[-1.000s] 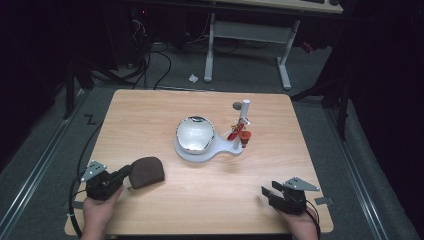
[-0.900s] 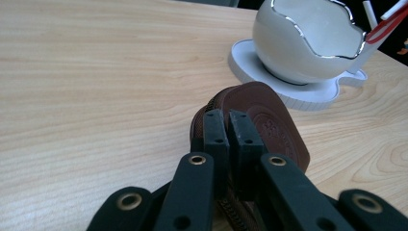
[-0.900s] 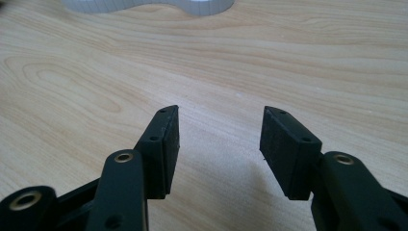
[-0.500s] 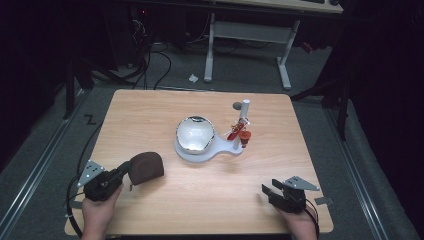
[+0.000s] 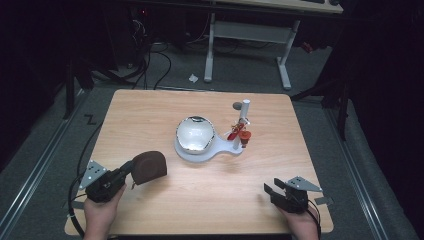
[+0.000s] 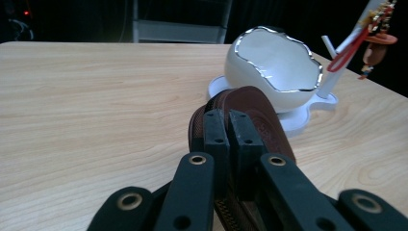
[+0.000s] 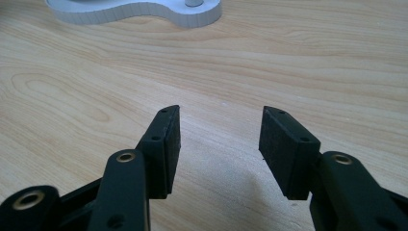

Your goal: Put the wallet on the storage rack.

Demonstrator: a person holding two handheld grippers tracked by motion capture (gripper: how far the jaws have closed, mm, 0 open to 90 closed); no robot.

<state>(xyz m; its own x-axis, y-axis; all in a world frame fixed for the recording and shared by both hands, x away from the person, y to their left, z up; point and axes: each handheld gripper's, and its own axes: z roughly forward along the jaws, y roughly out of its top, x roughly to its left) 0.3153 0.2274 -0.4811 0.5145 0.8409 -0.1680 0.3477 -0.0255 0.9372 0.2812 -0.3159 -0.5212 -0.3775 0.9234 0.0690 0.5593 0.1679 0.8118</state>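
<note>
Left gripper (image 5: 131,167) angled inward, clamping brown pouch (image 5: 148,167), seemingly lifted

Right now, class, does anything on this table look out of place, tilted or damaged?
Nothing looks spilled or broken. The brown pouch is off the table, pinched in the left gripper. The white bowl sits tilted on its stand; its jagged rim looks like design, not damage.

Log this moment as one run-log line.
left gripper: shut on brown pouch | right gripper: open over table | white stand: untouched
</note>
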